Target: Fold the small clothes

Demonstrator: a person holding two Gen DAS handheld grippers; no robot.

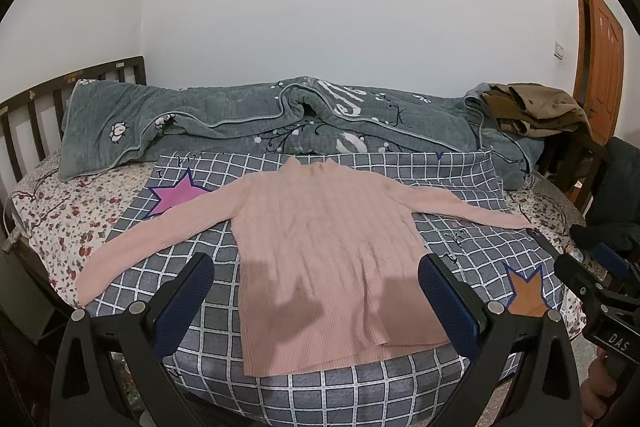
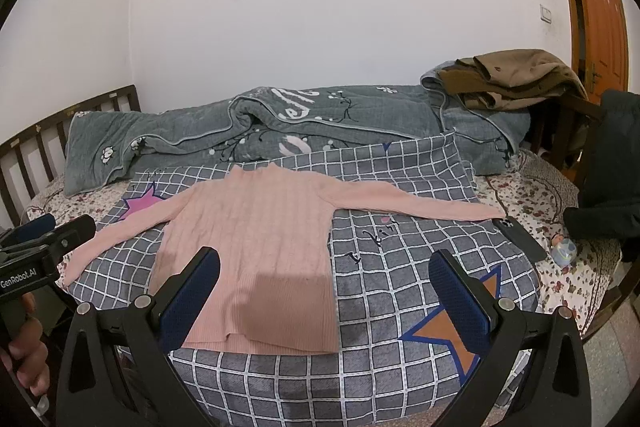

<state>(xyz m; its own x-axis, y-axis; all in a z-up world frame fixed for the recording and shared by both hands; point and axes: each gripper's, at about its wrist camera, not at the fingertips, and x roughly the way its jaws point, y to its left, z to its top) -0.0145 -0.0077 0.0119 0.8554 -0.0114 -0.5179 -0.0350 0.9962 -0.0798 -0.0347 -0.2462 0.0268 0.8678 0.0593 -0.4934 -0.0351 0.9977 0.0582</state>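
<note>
A pink ribbed sweater [image 1: 320,247] lay flat and face-up on the grey checked cover [image 1: 360,395] of the bed, its collar toward the wall, its hem toward the near edge and both sleeves stretched out sideways. Nothing looked folded, so the step in hand was judged to be the first fold, most likely bringing a sleeve across the body. To do that well, each sleeve would best be pinched close to its cuff, lifted only enough to clear the knit, and laid straight across the chest so the ribbing stayed smooth; the soft knit would probably stretch or drag the body askew if pulled hard. The right sleeve's cuff [image 2: 486,214] ended just beside a dark phone [image 2: 520,239] lying on the cover, which a careless grab could catch. The left gripper [image 1: 316,291] hung above the hem with its jaws spread wide, holding nothing and apparently touching nothing. The right gripper [image 2: 324,287] was likewise spread wide and empty, hovering over the sweater's lower right corner and the bare cover beside it. A crumpled grey quilt [image 1: 240,123] lay behind the sweater, well apart from the work.
</note>
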